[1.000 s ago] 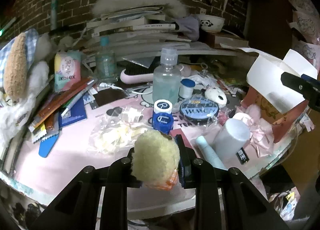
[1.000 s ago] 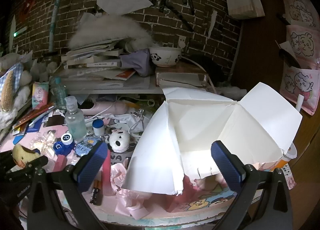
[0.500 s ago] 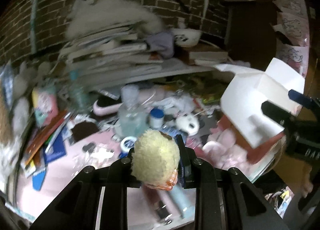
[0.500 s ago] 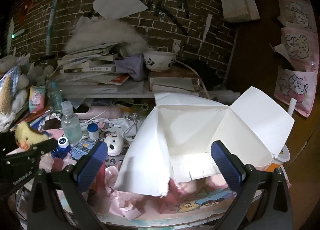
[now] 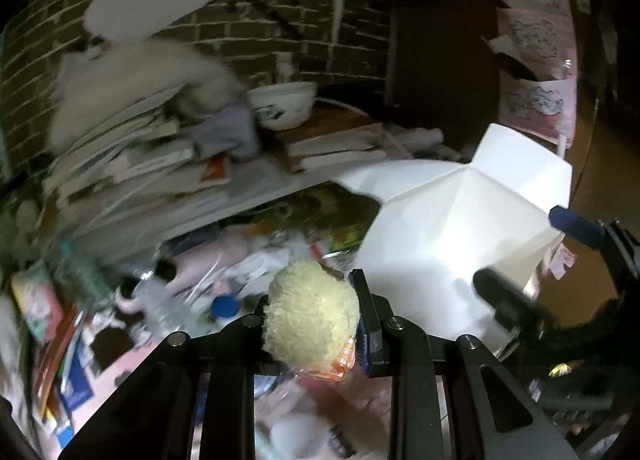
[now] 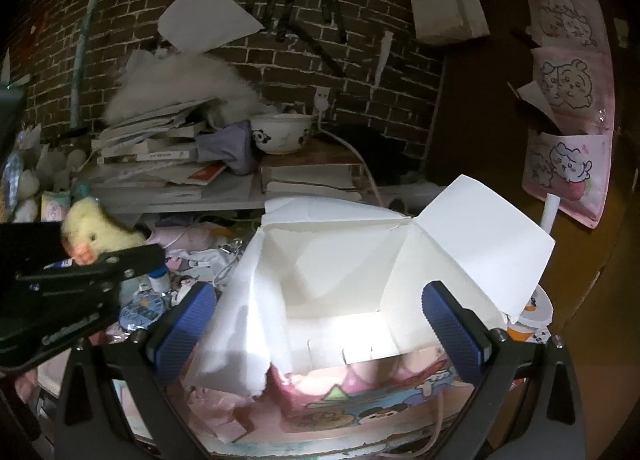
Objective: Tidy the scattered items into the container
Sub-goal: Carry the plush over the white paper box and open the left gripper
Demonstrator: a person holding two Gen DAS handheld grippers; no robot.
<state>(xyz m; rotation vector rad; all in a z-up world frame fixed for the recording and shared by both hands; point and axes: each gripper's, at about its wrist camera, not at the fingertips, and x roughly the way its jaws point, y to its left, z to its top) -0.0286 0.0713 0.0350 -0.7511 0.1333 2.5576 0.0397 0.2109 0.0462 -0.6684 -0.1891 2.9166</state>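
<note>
Left wrist view: left gripper (image 5: 312,316) pinching yellow chick (image 5: 310,310), raised beside open white box (image 5: 460,228). Right gripper (image 6: 320,324) spread wide before box, empty.

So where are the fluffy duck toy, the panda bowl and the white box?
Duck toy (image 6: 98,230), right wrist view, its face.
Panda bowl (image 6: 282,134), right wrist view, outer side.
White box (image 6: 340,260), right wrist view, inner back wall.

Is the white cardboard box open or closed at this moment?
Open. The white cardboard box has its flaps spread upward and outward, and the right wrist view looks into its bare white interior. Its floor is hidden.
</note>
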